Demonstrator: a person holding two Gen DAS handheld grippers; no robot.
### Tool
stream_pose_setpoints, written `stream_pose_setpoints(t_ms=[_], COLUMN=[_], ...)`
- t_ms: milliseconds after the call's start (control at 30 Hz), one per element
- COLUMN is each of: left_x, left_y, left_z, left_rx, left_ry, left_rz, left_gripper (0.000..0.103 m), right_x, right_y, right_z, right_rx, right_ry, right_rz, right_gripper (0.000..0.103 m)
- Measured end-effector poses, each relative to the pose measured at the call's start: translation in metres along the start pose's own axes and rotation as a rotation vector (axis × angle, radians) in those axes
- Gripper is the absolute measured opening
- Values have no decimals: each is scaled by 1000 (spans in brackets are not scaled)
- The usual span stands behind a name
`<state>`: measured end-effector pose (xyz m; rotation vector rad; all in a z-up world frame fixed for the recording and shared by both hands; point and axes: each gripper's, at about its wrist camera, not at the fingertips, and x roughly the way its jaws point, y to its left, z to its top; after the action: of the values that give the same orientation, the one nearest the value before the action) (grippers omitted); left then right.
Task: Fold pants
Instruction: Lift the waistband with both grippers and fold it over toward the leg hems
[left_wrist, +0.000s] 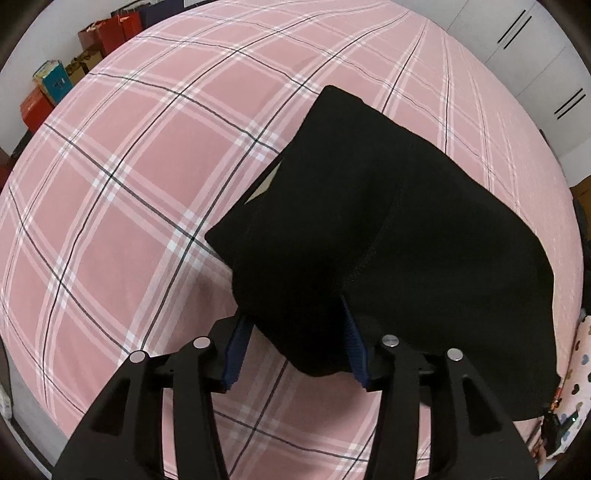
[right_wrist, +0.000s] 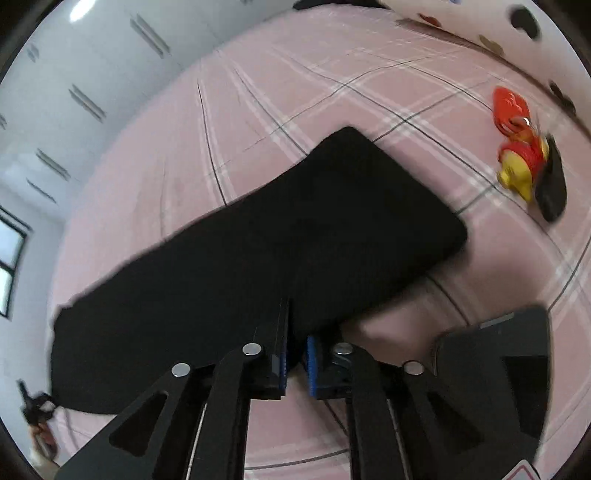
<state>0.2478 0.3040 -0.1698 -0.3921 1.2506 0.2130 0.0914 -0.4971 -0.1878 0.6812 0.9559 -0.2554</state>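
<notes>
Right now left gripper (left_wrist: 295, 343) has its jaws spread fairly wide, blue pads (left_wrist: 236, 354) either side of a bunched corner of the black pants (left_wrist: 388, 240); cloth sits between the pads but they don't look pressed on it, so a real hold can't be confirmed. Right gripper (right_wrist: 295, 354) is nearly closed, narrow gap, blue pads (right_wrist: 312, 363) pinching the near edge of the pants (right_wrist: 258, 251).

Pants lie folded on the pink plaid bedsheet (left_wrist: 129, 184), roughly mid-bed, near edge lifted off the sheet at both grippers. Left view: upper layer folded over, seam running diagonally across it, a sliver of light lining showing at the pants' left edge. Right view: pants read as a long dark band stretching away left from the gripper, rounded far corner toward the right.

Right of the pants in right view, well apart: red and yellow item (right_wrist: 521, 155) touching a small dark object (right_wrist: 552, 184); view blurred, can't identify. Dark flat device (right_wrist: 498, 369) near the pants' near-right corner.

Beyond the pants: white wardrobe doors (left_wrist: 535, 55). Far left of pants, off the bed: red bags and boxes (left_wrist: 107, 33).
</notes>
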Motion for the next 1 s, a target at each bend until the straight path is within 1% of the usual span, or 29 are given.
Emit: stream_pose_setpoints(t_ms=[33, 100, 133, 167, 200, 233, 267, 333, 367, 433, 467, 500, 533, 567, 600, 633, 667, 700, 733, 767, 800, 833, 867, 933, 967, 1000], left_x=[0, 1, 2, 2, 2, 3, 2, -2, -5, -12, -14, -12, -6, -5, -7, -10, -14, -18, -23, -29, -37, -43, -49, -63, -68, -74], left_y=[0, 0, 0, 0, 0, -2, -3, -4, -5, -7, -6, -5, -2, -1, 0, 0, -1, -2, -1, 0, 1, 0, 0, -6, -9, -16], left_z=[-1, 0, 0, 0, 0, 0, -1, -2, -2, 1, 3, 5, 5, 4, 3, 1, -2, -5, -8, -10, -12, -14, -17, -25, -28, -31], left_rx=[1, 2, 1, -1, -4, -7, -8, -8, -5, -3, -11, -16, -25, -29, -26, -20, -8, 2, 8, 7, -2, -14, -25, -38, -36, -26], left_ry=[-2, -1, -1, -3, -7, -16, -25, -52, -63, -99, -113, -106, -88, -87, -93, -103, -115, -127, -141, -158, -178, -192, -201, -223, -234, -243], left_rz=[3, 12, 13, 16, 15, 16, 17, 15, 14, 25, 44, 43, 37, 35, 35, 37, 46, 59, 68, 84, 103, 103, 97, 87, 88, 87], left_gripper=[48, 51, 52, 52, 52, 52, 52, 46, 45, 44, 45, 46, 48, 50, 51, 51, 51, 51, 51, 51, 49, 50, 50, 50, 50, 51], right_x=[-8, -15, -15, -13, -15, -11, -7, -2, -14, -44, -52, -55, -49, -33, -20, -19, -27, -46, -61, -83, -98, -114, -117, -113, -104, -95], right_y=[-1, 1, 1, -5, -11, -13, -17, -12, 3, 28, 30, 30, 27, 17, 6, -1, -6, -11, -15, -19, -21, -19, -16, -3, 5, 14], right_z=[-1, 5, 9, 19, 23, 28, 34, 45, 45, 57, 60, 64, 66, 68, 65, 62, 58, 52, 47, 40, 36, 28, 27, 22, 24, 28], right_rx=[20, 8, 0, -1, 8, 22, 36, 34, -2, -83, -94, -109, -123, -139, -141, -142, -138, -131, -120, -95, -84, -92, -108, -166, -206, -245], right_ry=[-32, -58, -67, -74, -76, -78, -74, -60, -102, -213, -244, -258, -237, -155, -72, -40, -60, -132, -183, -244, -283, -308, -304, -245, -216, -209], right_rz=[9, -2, -12, -21, -22, -22, -24, -31, 6, 73, 89, 61, 6, -88, -186, -233, -243, -255, -259, -263, -262, -250, -238, -219, -216, -219], right_gripper=[25, 43, 44, 44, 44, 34, 6, 5, 5, 4, 4, 4, 15, 22, 22, 22, 22, 23, 29, 33, 33, 33, 41, 55, 55, 55])
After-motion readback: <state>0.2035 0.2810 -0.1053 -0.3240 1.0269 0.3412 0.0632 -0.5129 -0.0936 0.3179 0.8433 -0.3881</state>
